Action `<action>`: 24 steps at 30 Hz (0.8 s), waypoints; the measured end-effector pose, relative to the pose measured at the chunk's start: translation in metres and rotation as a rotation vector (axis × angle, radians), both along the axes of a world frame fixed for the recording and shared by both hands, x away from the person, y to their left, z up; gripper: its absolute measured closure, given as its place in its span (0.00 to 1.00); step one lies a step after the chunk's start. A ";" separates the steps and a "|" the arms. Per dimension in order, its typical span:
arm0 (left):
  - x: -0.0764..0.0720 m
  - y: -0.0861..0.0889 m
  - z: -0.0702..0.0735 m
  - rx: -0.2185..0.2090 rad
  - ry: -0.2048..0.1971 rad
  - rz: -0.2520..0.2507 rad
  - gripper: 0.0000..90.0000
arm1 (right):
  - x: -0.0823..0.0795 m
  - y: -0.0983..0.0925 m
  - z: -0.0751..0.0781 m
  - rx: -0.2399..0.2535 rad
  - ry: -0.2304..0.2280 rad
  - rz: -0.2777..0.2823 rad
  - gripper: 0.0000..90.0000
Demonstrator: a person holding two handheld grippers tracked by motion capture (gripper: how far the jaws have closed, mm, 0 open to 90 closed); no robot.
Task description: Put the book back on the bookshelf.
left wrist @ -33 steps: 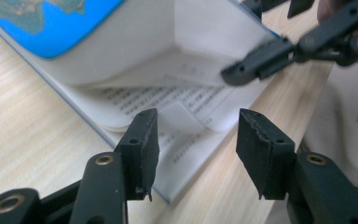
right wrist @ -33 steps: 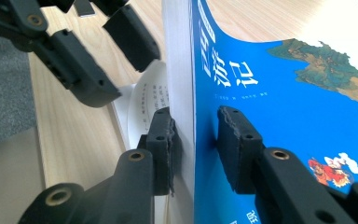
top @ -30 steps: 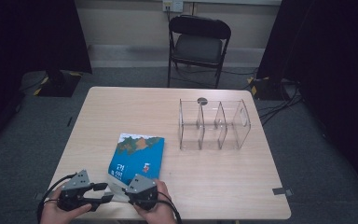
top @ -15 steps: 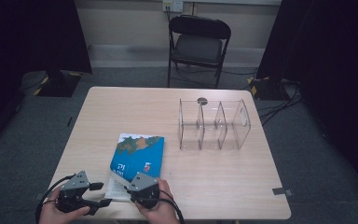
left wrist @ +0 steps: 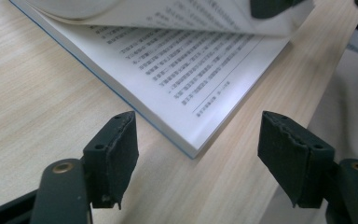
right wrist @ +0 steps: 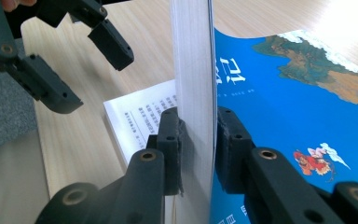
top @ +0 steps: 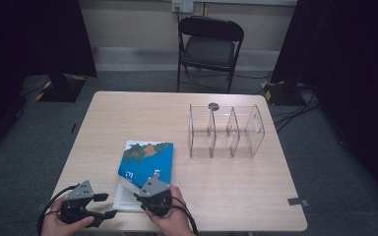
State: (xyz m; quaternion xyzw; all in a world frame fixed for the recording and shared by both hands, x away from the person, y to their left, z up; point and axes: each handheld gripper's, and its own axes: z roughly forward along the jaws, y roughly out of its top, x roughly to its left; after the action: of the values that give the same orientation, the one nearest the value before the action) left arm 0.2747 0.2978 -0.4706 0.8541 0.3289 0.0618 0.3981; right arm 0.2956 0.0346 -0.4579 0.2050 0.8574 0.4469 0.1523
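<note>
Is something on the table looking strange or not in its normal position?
Yes. The blue-covered paperback book does not lie shut: the right gripper pinches its cover and a wad of pages, lifting them off the printed page below. The clear plastic three-bay organizer stands straight and empty.

looks like a recording studio or lab set-up: black curtains (top: pixel 34 39) left and right, grey carpet floor (top: pixel 24 142), cables (top: pixel 300 105) trailing at the far right, yellow-black tape (top: pixel 270 88), a lone folding chair (top: pixel 209 46) beyond a bare wooden table (top: pixel 142 118).
</note>
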 end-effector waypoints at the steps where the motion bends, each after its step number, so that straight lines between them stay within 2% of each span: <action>1: 0.000 -0.001 0.001 0.002 -0.011 -0.005 0.33 | 0.000 -0.001 0.001 0.003 0.004 -0.002 0.83; 10: -0.001 -0.004 0.000 0.025 -0.019 -0.023 0.33 | 0.004 -0.004 0.008 0.002 0.010 0.000 0.83; 14: -0.002 -0.006 -0.002 0.018 -0.015 -0.033 0.33 | 0.006 -0.007 0.012 0.002 0.021 -0.002 0.84; 16: -0.002 -0.007 -0.001 0.034 -0.014 -0.039 0.33 | 0.008 -0.009 0.015 0.010 0.025 -0.001 0.84; 18: -0.003 -0.008 -0.002 0.016 -0.009 -0.038 0.32 | 0.009 -0.009 0.018 0.014 0.030 -0.005 0.84; 24: -0.003 -0.009 -0.003 0.036 -0.006 -0.040 0.32 | 0.011 -0.011 0.024 0.015 0.035 -0.009 0.84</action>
State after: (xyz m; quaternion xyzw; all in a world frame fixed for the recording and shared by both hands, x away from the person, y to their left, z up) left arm 0.2722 0.2884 -0.4737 0.8675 0.3093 0.0621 0.3846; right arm 0.3068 0.0238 -0.4342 0.2178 0.8555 0.4491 0.1376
